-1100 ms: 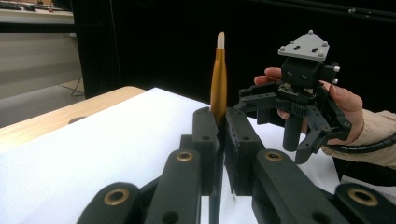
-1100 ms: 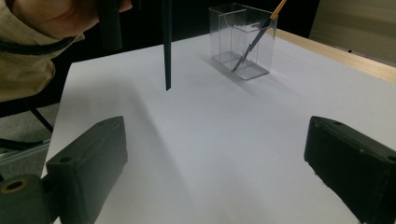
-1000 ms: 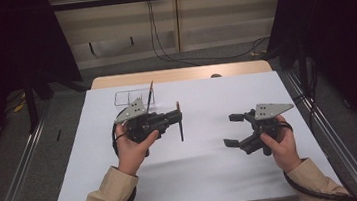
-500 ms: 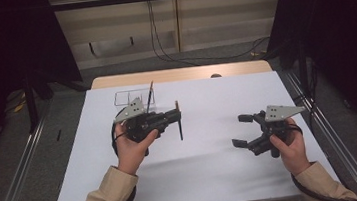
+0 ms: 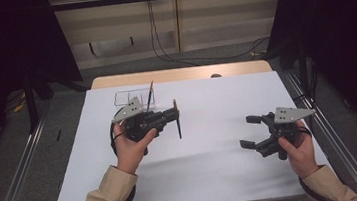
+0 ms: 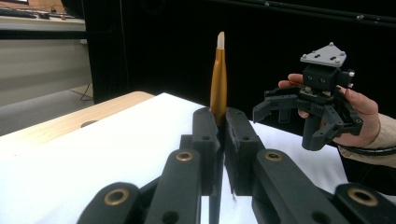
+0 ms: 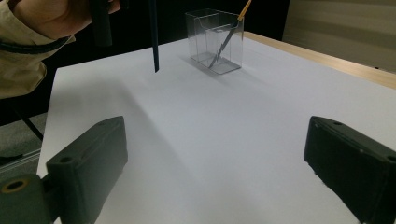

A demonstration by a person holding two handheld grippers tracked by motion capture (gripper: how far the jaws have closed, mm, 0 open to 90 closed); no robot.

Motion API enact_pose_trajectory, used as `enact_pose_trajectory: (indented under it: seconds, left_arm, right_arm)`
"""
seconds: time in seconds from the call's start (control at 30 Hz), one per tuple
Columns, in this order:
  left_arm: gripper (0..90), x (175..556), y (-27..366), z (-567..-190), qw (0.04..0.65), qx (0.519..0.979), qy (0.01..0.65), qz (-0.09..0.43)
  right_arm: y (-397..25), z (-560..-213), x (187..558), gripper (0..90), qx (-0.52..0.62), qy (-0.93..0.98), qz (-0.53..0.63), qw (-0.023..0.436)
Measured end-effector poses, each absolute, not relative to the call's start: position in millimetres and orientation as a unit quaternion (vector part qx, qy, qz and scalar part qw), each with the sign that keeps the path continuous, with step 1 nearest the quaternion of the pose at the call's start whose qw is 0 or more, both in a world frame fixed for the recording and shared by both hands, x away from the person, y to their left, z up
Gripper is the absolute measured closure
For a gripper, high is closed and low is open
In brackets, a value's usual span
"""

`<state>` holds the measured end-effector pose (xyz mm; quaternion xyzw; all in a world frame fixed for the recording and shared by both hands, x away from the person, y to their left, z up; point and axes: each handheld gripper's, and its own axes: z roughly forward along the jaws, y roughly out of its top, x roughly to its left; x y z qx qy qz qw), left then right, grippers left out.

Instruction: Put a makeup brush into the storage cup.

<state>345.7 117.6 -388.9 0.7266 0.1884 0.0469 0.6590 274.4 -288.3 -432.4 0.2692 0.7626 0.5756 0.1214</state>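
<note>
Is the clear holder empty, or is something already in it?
Not empty. One brush leans inside the clear holder, its tip sticking out above the rim.

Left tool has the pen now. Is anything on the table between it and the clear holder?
Nothing visible. The left tool holds the pen upright, and the clear holder stands just beyond it with one pen leaning inside. The white table between them is bare; the right tool is well off to the side.
</note>
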Motion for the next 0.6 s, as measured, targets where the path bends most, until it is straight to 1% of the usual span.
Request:
enact_pose_trajectory:
  seconds: [0.6]
  left_arm:
    - [83.9, 347, 117, -391, 0.66, 0.725, 0.19, 0.051]
  right_arm:
    - [-312, -434, 262, 5.5, 0.29, 0.756, 0.57, 0.138]
